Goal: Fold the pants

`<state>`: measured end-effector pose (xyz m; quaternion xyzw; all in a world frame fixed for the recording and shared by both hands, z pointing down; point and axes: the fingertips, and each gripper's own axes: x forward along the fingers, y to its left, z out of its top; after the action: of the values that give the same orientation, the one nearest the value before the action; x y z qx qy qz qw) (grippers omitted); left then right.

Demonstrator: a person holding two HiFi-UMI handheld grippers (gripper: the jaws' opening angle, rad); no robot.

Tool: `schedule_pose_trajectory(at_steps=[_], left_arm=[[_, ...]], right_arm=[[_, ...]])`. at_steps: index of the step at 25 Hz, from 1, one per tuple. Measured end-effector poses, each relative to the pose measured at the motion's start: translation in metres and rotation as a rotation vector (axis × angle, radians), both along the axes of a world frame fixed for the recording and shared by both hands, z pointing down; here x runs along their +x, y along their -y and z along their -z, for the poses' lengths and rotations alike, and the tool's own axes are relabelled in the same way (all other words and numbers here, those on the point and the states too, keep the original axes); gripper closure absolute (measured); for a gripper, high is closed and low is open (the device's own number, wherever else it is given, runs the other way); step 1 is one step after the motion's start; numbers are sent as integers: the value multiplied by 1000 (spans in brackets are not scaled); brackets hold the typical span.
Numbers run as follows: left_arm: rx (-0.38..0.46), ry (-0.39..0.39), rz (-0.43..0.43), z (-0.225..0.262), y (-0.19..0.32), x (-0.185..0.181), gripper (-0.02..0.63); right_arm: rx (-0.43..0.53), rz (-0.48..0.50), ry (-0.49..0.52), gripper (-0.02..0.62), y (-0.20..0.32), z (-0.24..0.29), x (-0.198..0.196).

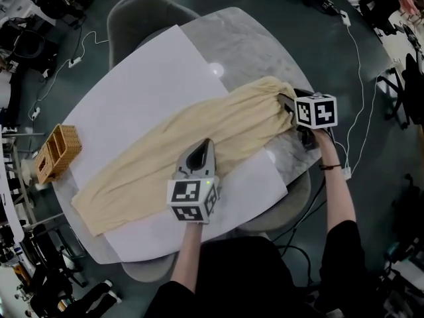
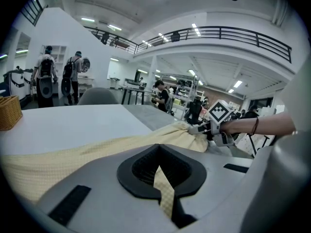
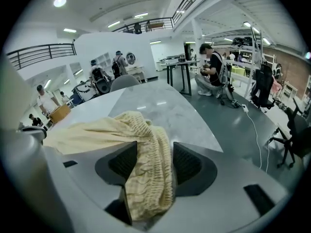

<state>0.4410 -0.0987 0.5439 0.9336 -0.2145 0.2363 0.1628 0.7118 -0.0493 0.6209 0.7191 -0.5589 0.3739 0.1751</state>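
Pale yellow pants lie stretched slantwise across the white sheet, legs toward the lower left, waistband at the right. At their near edge, about midway along, my left gripper is shut on a thin pinch of the fabric. My right gripper is at the waistband end, near the table's right edge. Its jaws stand wide apart, and the gathered elastic waistband lies loosely in the gap between them. From the left gripper view, the right gripper shows at the far end of the cloth.
A wicker basket sits at the table's left edge. The marble tabletop shows beyond the sheet. A grey chair stands at the far side and another under the near right edge. Cables run over the floor at right.
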Motion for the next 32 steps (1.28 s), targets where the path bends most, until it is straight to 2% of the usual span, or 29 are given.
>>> schedule_pose_trajectory(at_steps=[3, 5, 7, 10, 18, 32], left_arm=[[-1, -2, 6, 0, 0, -1, 598], [0, -4, 10, 1, 0, -1, 598], [2, -5, 16, 2, -1, -2, 598], [2, -6, 23, 3, -1, -5, 598], [35, -8, 37, 17, 2, -18, 598], [96, -34, 103, 59, 2, -62, 598]], right_arm=[[-51, 52, -54, 393, -2, -2, 0], [-66, 74, -75, 429, -3, -2, -1], [-64, 81, -67, 492, -3, -2, -3], [-67, 85, -53, 540, -1, -2, -8], [-48, 17, -3, 552, -5, 11, -9], [90, 71, 139, 554, -10, 90, -49]])
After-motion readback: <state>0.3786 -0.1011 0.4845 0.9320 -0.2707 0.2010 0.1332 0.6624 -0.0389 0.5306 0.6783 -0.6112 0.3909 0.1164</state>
